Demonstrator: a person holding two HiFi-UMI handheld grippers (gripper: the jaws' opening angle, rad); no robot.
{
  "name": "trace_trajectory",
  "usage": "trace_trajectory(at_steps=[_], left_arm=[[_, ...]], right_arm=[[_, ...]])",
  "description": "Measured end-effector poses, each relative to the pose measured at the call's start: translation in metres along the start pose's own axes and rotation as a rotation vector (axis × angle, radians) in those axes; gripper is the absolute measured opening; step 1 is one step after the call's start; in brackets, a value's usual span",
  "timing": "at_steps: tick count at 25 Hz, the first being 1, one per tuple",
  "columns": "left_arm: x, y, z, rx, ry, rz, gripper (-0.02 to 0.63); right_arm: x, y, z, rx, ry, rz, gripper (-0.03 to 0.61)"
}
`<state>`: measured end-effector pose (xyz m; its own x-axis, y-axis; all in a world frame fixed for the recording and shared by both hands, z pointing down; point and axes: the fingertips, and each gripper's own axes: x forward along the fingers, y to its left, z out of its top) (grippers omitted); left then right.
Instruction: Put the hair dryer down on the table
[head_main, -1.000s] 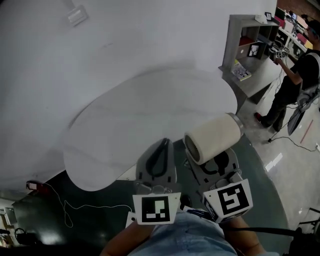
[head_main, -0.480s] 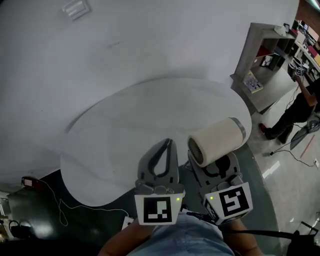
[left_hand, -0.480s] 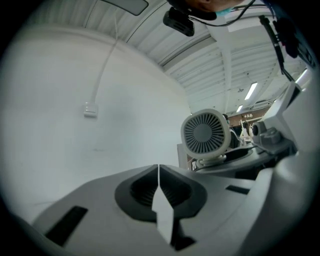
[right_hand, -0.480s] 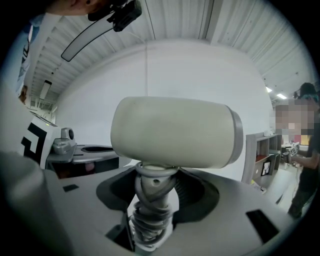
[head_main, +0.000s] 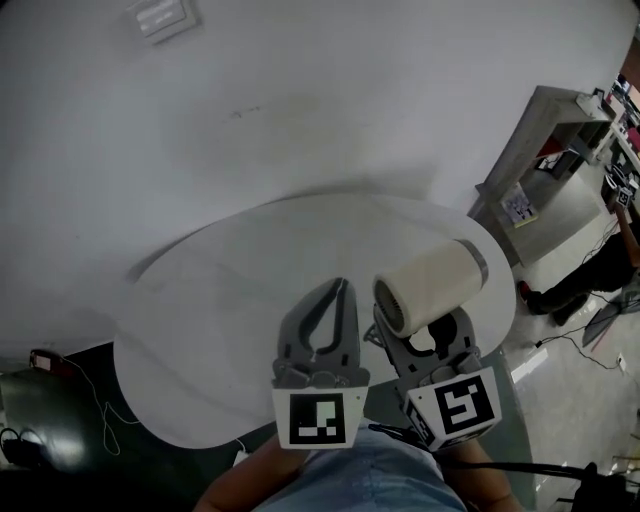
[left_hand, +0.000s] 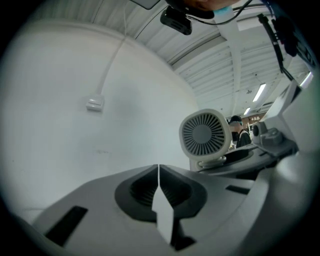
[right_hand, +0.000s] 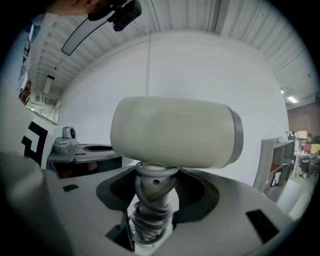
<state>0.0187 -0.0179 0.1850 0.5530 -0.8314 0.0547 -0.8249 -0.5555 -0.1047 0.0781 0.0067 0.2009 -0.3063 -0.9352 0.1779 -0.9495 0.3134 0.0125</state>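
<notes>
A cream hair dryer (head_main: 428, 284) with a grey ring at one end stands up out of my right gripper (head_main: 428, 338). Its barrel (right_hand: 175, 132) lies crosswise above the jaws, and they are shut on its handle (right_hand: 151, 200), which has a grey cord coiled round it. The left gripper view shows the dryer's round rear grille (left_hand: 204, 134). My left gripper (head_main: 335, 296) is beside it on the left, shut and empty, fingertips meeting. Both hover over the near edge of the white rounded table (head_main: 230, 300).
A white wall (head_main: 300, 90) with a small switch plate (head_main: 160, 17) rises behind the table. A grey shelf unit (head_main: 560, 150) stands at the right, a person beyond it. Dark floor with a white cable (head_main: 70, 400) lies at the lower left.
The head view has shifted: the table now sits lower and more central, with more wall showing. Both grippers keep their pose, the dryer still upright in the right one.
</notes>
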Motion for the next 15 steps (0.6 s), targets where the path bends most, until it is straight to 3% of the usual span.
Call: trace_trajectory(at_steps=[7,15], left_arm=[[0.029,0.023,0.009,0.025,-0.023,0.020,0.014],[0.064,0.034,-0.009,-0.026,0.046,0.028,0.014]], right_arm=[[0.037,-0.012,0.011,-0.029,-0.005,0.024,0.221],[0.075,-0.027,0.007,-0.047,0.040,0.073,0.222]])
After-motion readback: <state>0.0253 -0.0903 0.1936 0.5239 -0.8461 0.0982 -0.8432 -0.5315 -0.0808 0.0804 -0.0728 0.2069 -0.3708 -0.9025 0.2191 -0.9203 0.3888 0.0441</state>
